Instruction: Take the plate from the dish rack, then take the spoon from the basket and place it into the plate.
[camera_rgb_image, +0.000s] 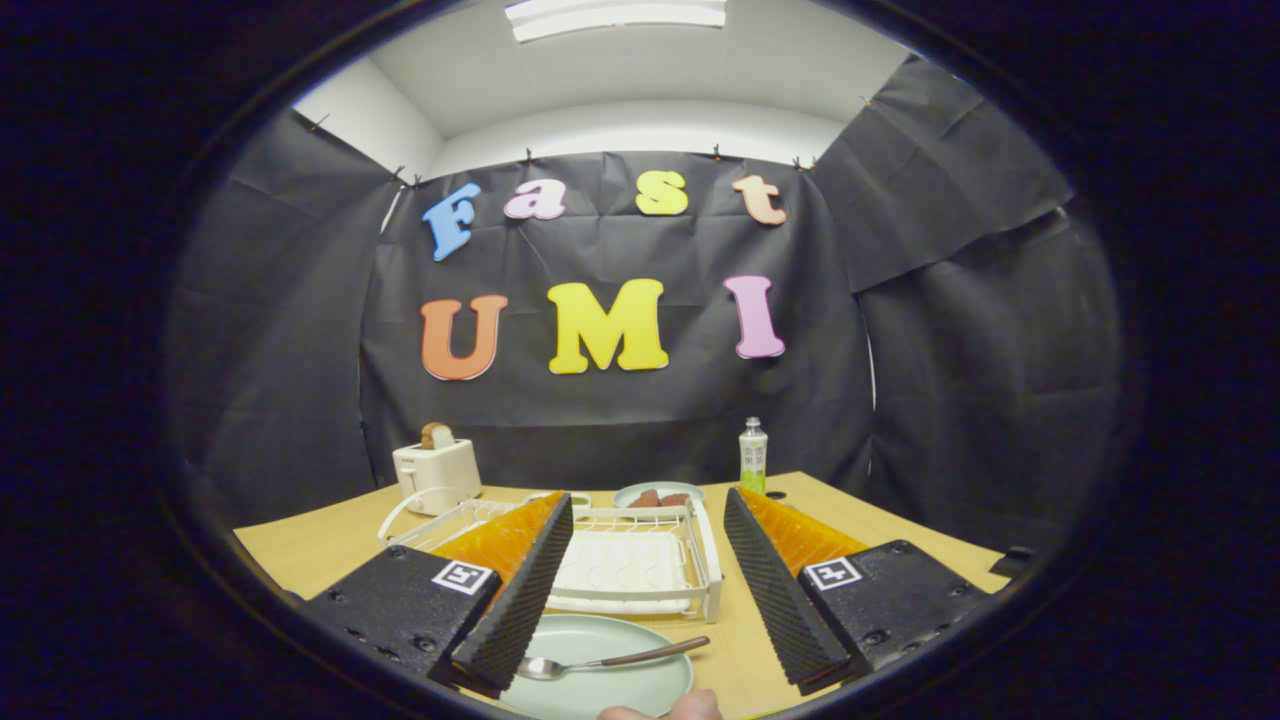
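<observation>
Two fingers frame the lower part of the frame, and the gripper (648, 580) has them spread wide, nothing pinched between them. Down at the bottom centre sits the pale green plate (640, 690) on the wooden table (300, 550), and the spoon (610, 660) lies in it, bowl toward the left finger, dark handle reaching right past the plate's rim. Just below the plate, at the bottom edge, a fingertip of a person's hand (665, 708) peeks in. Between the fingers and a little beyond the plate stands the white wire dish rack (640, 560) with its white tray. Behind the rack, in the middle of the frame, there's a second small plate (658, 493) carrying some brown food. To the left of centre, a white toaster (437, 472) with a slice of bread poking out. Right of centre, at the table's back edge, an upright bottle (753, 455) with a white cap and green liquid low down.
</observation>
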